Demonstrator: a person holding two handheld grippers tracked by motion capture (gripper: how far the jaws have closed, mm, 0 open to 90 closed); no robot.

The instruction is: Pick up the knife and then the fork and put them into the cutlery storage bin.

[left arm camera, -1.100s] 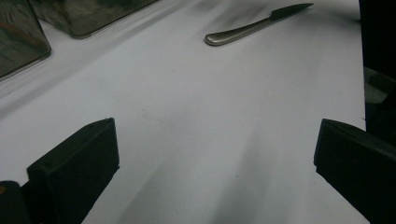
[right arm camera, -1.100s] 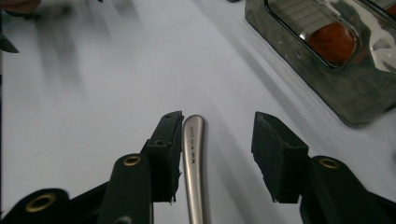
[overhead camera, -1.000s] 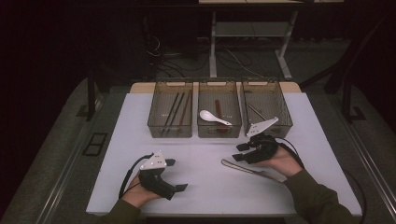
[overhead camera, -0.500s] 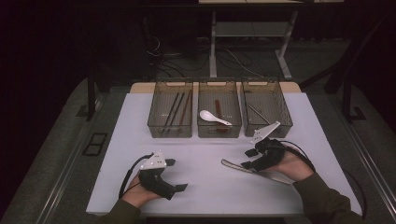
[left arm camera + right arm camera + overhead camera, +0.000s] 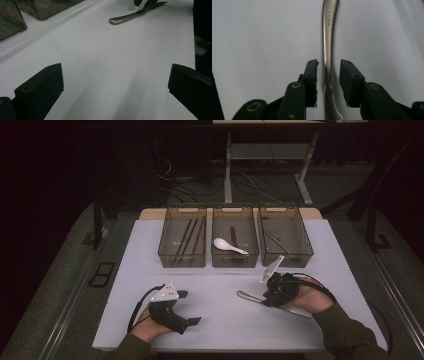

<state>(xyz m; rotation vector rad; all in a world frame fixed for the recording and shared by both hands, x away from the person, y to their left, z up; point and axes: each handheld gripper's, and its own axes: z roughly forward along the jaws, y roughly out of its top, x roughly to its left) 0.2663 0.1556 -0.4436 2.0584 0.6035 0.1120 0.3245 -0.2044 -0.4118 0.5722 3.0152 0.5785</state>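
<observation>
Steel, a piece of cutlery (image 5: pixel 328 57) lies flat on the white bench (image 5: pixel 220 315), its handle reaching left from the right gripper (image 5: pixel 264 296). In the right gripper view the handle runs up between the two fingers (image 5: pixel 310 82), which have just been closing; a narrow gap shows on each side, so they flank it without pressing on it. In the left gripper view the handle (image 5: pixel 130 17) shows far off, near the top edge. The left gripper (image 5: pixel 192 321) rests low on the bench, well apart from the cutlery, its fingers (image 5: pixel 41 88) spread wide over bare surface. Three clear bins (image 5: pixel 182 262) stand in a row at the back: dark chopsticks (image 5: pixel 189 237) in the left one, a white spoon (image 5: pixel 229 245) in the middle one.
</observation>
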